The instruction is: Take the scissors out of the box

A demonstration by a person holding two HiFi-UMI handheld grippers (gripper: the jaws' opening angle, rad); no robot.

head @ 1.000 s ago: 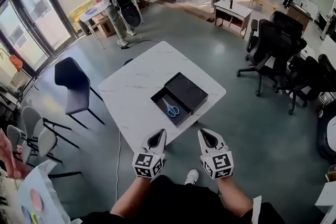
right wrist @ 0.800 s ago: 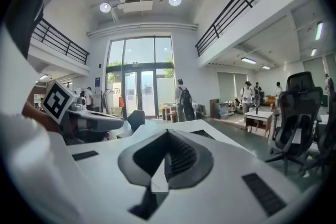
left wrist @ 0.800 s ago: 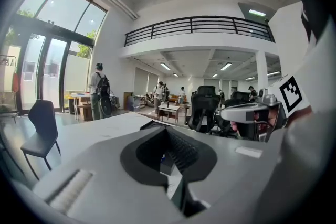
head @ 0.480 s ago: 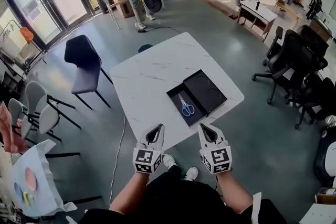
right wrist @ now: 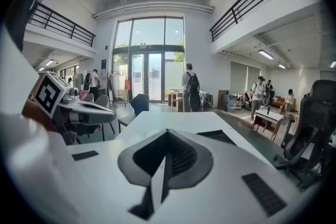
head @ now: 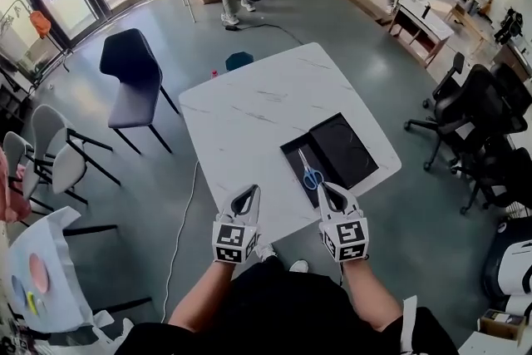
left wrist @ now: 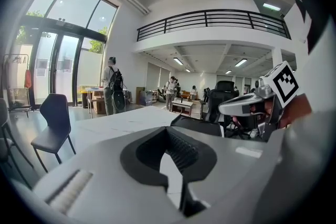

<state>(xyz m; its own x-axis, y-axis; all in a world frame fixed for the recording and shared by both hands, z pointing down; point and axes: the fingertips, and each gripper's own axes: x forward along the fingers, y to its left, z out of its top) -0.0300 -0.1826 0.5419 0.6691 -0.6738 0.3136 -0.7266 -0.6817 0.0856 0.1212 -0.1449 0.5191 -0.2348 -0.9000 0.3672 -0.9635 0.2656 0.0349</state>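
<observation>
Blue-handled scissors lie in the open tray of a black box, whose lid rests beside it on the white table. Held side by side over the table's near edge, both grippers have nothing in them. My left gripper is shut, well left of the box. My right gripper is shut, just short of the tray's near end. The left gripper view shows its jaws together, with the box ahead to the right. The right gripper view shows shut jaws, with the box beyond them.
A dark chair stands left of the table, and grey chairs stand farther left. Black office chairs crowd the right side. A small teal thing and a cable lie on the floor. People stand far off.
Both grippers have come forward and a little lower, from short of the table to its near edge. The table and box now lie closer in the head view.
</observation>
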